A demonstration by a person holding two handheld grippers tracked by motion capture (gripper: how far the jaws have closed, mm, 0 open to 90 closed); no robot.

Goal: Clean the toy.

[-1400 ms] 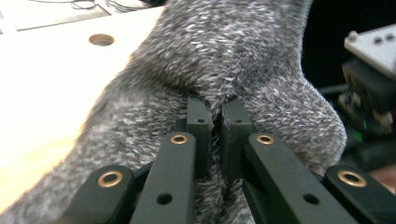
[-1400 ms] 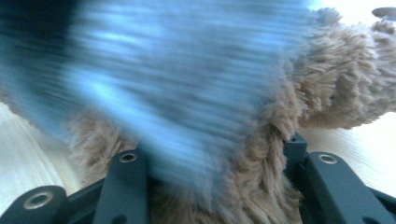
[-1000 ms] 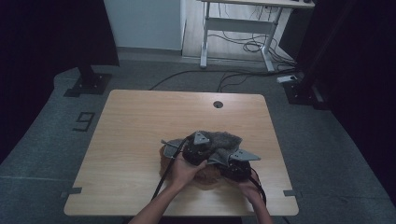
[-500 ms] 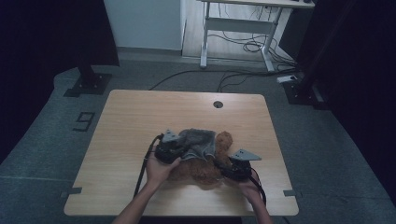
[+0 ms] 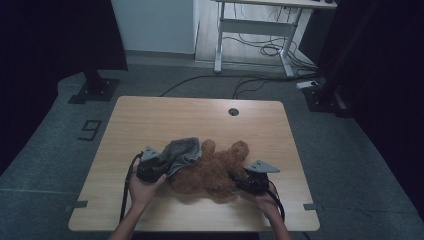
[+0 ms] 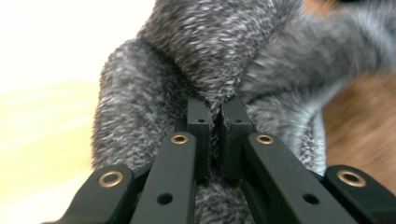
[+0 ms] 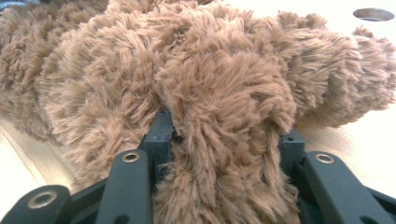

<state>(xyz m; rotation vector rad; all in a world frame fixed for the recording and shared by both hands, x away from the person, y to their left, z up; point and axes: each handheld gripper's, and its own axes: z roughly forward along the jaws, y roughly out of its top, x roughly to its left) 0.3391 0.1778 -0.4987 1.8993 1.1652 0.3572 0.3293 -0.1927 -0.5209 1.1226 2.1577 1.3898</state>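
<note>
A dim room with grey carpet surrounds your pale wooden table (image 5: 150,125), and a white desk frame with loose cables stands beyond its far edge. Nearest to you, your right gripper (image 5: 248,182) sits at the near right with its jaws clamped on a thick fold of the brown teddy bear (image 5: 215,170); in the right gripper view the plush (image 7: 219,107) bulges between and over both jaws. Your left gripper (image 5: 152,170), at the near left, is pinched shut on the grey fluffy cloth (image 5: 182,150), with a thin ridge of the pile (image 6: 212,100) caught between the tips. The cloth lies draped over the bear's left end, touching it. The bear lies across the near middle of the table, its limbs reaching toward the far side. Farther off, a round cable hole (image 5: 233,111) marks the far edge. Both things look light, soft and limp, so they will likely sag and stretch; take a full fold, not surface fuzz, or the pile may slip out.
</note>
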